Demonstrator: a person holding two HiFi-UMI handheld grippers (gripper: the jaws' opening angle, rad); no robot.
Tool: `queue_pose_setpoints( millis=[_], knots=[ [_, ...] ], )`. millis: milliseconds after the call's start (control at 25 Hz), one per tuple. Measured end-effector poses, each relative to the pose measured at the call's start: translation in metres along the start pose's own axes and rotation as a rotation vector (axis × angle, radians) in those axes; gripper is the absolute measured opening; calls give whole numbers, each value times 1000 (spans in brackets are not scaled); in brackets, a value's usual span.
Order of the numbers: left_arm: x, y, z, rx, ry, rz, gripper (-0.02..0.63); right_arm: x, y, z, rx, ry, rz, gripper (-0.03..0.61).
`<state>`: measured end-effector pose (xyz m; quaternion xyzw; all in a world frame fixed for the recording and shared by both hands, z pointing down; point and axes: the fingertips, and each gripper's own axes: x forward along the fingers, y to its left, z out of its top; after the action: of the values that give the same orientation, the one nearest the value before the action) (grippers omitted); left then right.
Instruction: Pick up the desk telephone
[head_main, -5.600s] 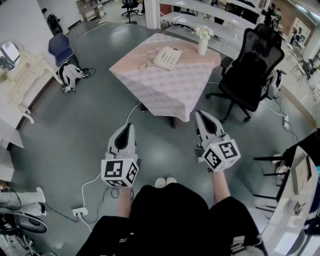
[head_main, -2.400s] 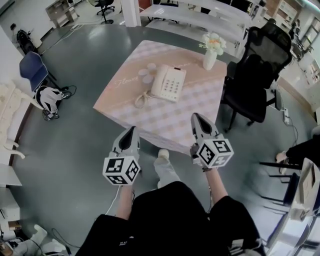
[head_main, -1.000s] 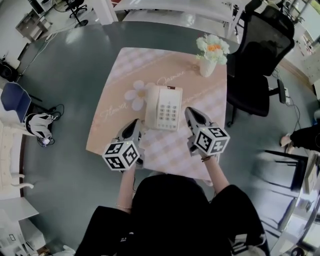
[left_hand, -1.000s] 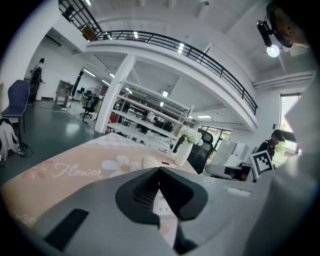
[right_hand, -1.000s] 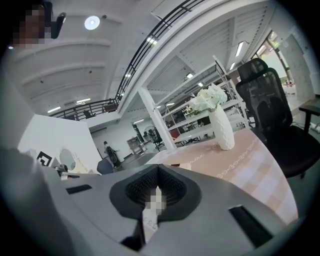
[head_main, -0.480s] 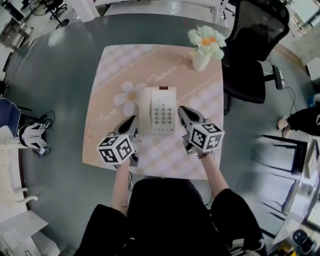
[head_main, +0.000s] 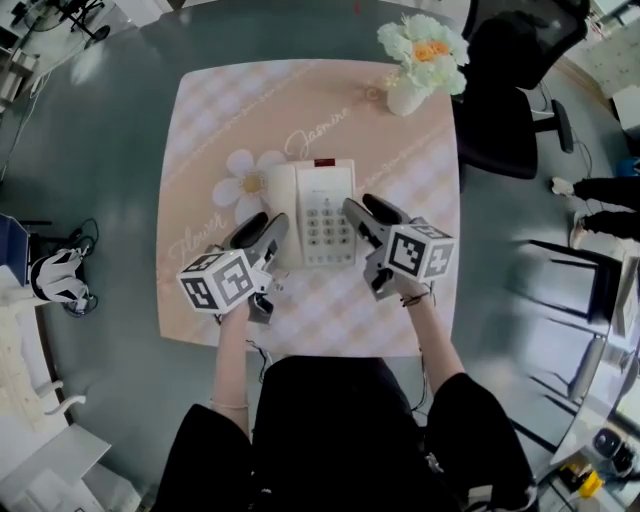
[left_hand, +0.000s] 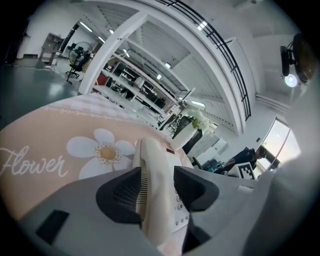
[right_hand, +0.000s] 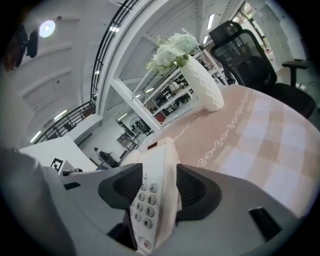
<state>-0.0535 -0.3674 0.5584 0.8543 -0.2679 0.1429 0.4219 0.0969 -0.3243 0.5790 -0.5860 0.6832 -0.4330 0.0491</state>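
- A person in a dark top (head_main: 340, 430) stands at the near edge of a table under a pink checked cloth (head_main: 195, 130), arms stretched out over it.
- The left gripper (head_main: 263, 228) sits low at the desk telephone's (head_main: 322, 180) left side. Its jaws have just been opening and stand apart, with the handset (head_main: 282, 215) edge in the gap and neither pad clearly pressing on it.
- The right gripper (head_main: 367, 210) mirrors it at the keypad side. Its jaws have likewise just opened, with the phone's right edge between them.
- The cream telephone lies flat mid-table, handset in its cradle.
- A printed daisy (head_main: 240, 185) lies just left of it.
- A white vase of flowers (head_main: 420, 60) stands at the far right corner.
- A black office chair (head_main: 510, 110) is beyond that.
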Motion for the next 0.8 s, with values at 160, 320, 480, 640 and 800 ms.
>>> queue_pose_setpoints(
  millis=[160,320,480,640,800],
  knots=[
    [10,3,-2,-51,47,-27,240,5,-2,3,52,3,14,212],
    [22,3,-7,-51,102,-45,293,15,-5,-2,121,46,29,233],
    [27,7,-12,-59,142,-49,304,21,-6,-6,143,79,21,242],
    [31,13,-18,-67,185,-39,318,28,-6,-13,170,116,18,247],
    [39,10,-22,-69,215,-59,327,31,-6,-19,185,137,14,249]
  ],
)
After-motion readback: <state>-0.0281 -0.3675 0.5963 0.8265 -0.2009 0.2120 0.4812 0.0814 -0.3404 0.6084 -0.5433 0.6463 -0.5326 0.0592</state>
